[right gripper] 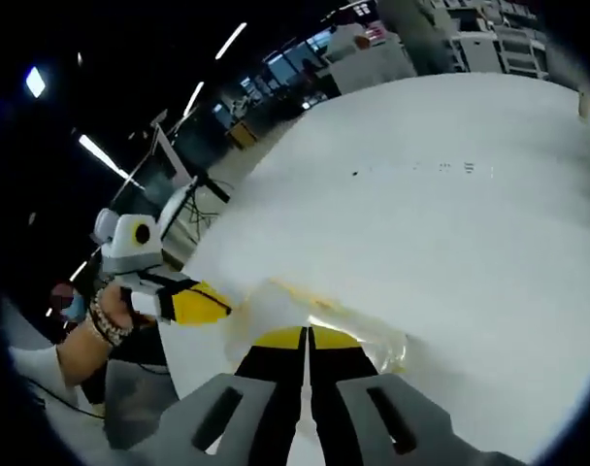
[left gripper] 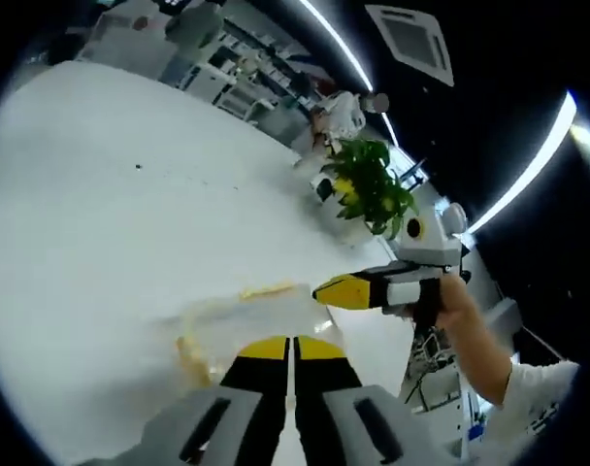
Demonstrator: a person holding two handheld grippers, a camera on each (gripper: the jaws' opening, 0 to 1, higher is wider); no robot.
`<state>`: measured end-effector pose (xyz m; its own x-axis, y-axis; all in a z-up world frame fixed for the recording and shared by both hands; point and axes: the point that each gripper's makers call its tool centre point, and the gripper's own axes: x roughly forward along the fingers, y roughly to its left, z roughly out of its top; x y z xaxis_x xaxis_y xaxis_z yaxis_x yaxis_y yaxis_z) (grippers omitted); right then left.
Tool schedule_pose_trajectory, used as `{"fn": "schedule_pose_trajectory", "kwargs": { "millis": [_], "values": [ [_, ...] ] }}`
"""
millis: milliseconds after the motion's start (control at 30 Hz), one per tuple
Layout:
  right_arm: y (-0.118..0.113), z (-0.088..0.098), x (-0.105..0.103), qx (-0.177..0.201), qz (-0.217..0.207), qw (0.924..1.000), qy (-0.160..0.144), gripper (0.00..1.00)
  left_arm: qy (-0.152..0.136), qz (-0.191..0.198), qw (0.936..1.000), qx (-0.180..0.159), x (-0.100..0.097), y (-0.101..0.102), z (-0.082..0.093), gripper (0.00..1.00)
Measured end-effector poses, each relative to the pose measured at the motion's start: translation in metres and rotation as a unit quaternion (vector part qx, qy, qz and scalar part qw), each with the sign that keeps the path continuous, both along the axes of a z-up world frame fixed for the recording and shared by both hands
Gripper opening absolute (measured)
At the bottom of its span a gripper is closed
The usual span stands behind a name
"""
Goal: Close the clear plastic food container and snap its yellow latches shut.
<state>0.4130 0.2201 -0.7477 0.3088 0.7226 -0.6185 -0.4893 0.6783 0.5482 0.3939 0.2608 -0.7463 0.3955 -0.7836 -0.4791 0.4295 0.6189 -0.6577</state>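
1. Resting low in the centre of the left gripper view, the clear food container point(left gripper: 239, 325) lies on the white table point(left gripper: 101, 223), with a yellow latch point(left gripper: 266, 289) along its upper edge.
2. The left gripper point(left gripper: 291, 348), jaws pressed together and holding nothing, touches the container's near side.
3. To the right, the right gripper point(left gripper: 324, 290), also closed, meets the container's right edge.
4. A potted plant point(left gripper: 370, 184) stands at upper right.

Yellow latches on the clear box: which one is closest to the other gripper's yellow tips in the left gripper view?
The latch on the container's far edge, which lies nearer the right gripper. The other latch is on the opposite side, low beside the left gripper.
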Motion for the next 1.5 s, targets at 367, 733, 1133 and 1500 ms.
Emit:
{"fn": "schedule_pose_trajectory", "kwargs": {
  "millis": [367, 733, 1133, 1500],
  "values": [
    [0.01, -0.009, 0.026, -0.013, -0.014, 0.9998, -0.007, 0.0, 0.033, -0.08, 0.9962, -0.001, -0.052, -0.043, -0.014, 0.0],
    [0.013, -0.019, 0.056, -0.041, -0.033, 0.9986, -0.006, 0.0, 0.023, -0.098, 0.9944, 0.032, -0.064, -0.035, -0.029, 0.0],
    [0.013, -0.014, 0.06, -0.082, 0.036, 0.9947, -0.05, 0.0, -0.055, -0.115, 0.99, 0.059, -0.057, -0.032, -0.013, 0.0],
    [0.009, -0.011, 0.019, -0.294, 0.41, 0.8549, -0.12, 0.28, -0.276, -0.273, 0.9067, 0.165, -0.044, -0.044, 0.007, 0.2]
  ]
}}
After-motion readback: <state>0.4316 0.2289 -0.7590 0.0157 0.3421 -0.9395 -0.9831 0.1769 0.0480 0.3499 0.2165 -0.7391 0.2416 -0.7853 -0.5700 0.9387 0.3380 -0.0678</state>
